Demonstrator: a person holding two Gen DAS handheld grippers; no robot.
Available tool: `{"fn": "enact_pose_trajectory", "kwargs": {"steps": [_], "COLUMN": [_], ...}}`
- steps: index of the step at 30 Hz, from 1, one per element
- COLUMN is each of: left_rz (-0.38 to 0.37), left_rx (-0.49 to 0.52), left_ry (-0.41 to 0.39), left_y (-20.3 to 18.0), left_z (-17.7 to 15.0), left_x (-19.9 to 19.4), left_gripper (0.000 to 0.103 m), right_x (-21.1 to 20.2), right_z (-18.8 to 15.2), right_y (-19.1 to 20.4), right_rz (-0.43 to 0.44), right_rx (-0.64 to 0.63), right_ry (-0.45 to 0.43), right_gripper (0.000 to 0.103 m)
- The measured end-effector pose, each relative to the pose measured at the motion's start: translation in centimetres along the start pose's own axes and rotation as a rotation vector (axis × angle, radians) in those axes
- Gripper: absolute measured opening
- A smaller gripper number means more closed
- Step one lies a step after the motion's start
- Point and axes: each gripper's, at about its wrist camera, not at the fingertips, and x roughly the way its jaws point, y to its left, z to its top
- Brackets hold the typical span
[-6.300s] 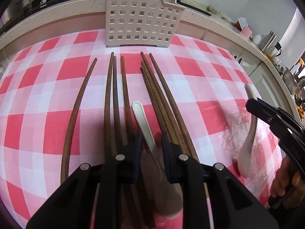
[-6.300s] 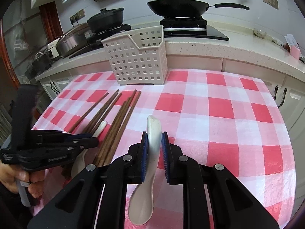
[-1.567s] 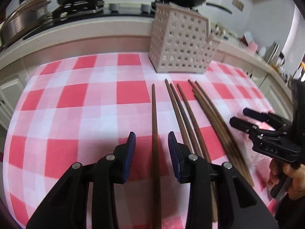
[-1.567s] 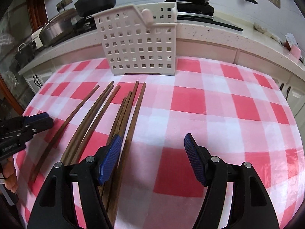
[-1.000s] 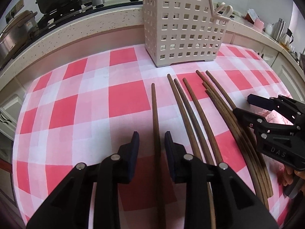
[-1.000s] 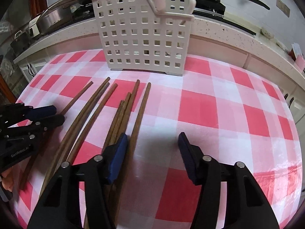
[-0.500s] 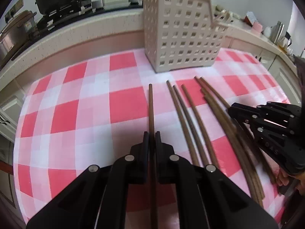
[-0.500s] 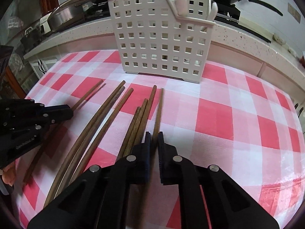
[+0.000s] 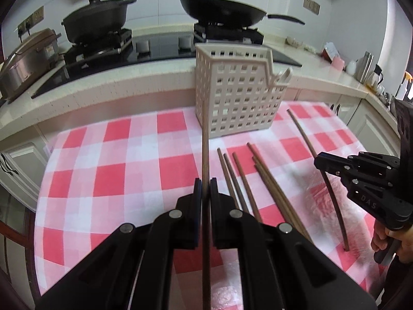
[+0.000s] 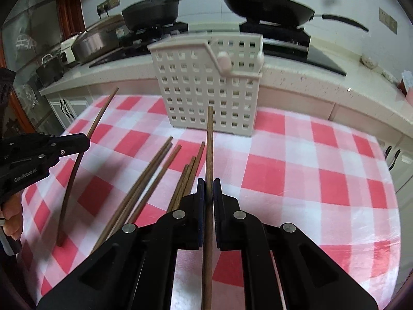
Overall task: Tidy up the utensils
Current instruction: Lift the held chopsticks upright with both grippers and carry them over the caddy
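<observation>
Your left gripper point(image 9: 205, 188) is pinched tight on one chopstick point(image 9: 205, 139); its near end runs under the gripper body and off the frame at 6 o'clock, so you can't see how much sticks out behind. Same story for your right gripper point(image 10: 209, 188): it's clamped on its own stick point(image 10: 209, 144), tail cut off at 6.

In the right view the rack point(image 10: 209, 82) is a bit smeared, and only the tops of two white handles point(image 10: 224, 61) poke over its rim at 12; what's inside is hidden behind the lattice. From the left view each held stick's tip overlaps the rack, so you can't tell if it's touching.

Six loose chopsticks point(image 10: 144, 180) lie on the checked cloth point(image 10: 296, 175) between the grippers, at 10 to 11 from the right one, their near ends tucked under the gripper.

Open room: bare cloth out to 3 in the right view, out to 9 in the left. The counter edge point(image 9: 103, 103) sits right behind the rack.
</observation>
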Motion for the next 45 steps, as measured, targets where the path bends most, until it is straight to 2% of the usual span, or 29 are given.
{"fn": "enact_pose_trajectory", "kwargs": {"steps": [15,21,26,29,35,39,45], "left_rz": [-0.007,-0.016,-0.027,-0.042,-0.051,-0.036,-0.025], "left_rx": [0.006,-0.007,-0.026,-0.047,-0.045,-0.016,0.012], "left_ry": [-0.112,-0.132,-0.156,-0.187,-0.291,-0.344,-0.389], "left_y": [-0.4,-0.4,-0.3,0.0,-0.3,-1.2,-1.9], "left_z": [0.7,0.9,2.7,4.9,11.9,16.4,22.5], "left_x": [-6.4,-7.6,-8.4,-9.2,-11.3,-12.1,-11.3], "left_gripper": [0.006,0.006,0.006,0.006,0.006,0.006,0.006], "right_x": [-8.6,-10.2,-10.4,-11.3,-13.0,-12.8,-11.2], "right_z": [0.5,0.4,1.8,4.0,11.4,16.8,22.7], "right_y": [-1.0,-2.2,-3.0,-3.4,-3.9,-4.4,-5.9], "right_rz": [0.015,0.007,0.021,0.016,-0.013,-0.019,-0.022], "right_rx": [0.0,0.021,0.033,0.038,0.023,0.032,0.061], "right_ry": [-0.12,-0.14,-0.146,-0.179,-0.272,-0.319,-0.369], "right_gripper": [0.008,0.007,0.007,0.007,0.007,0.007,0.007]}}
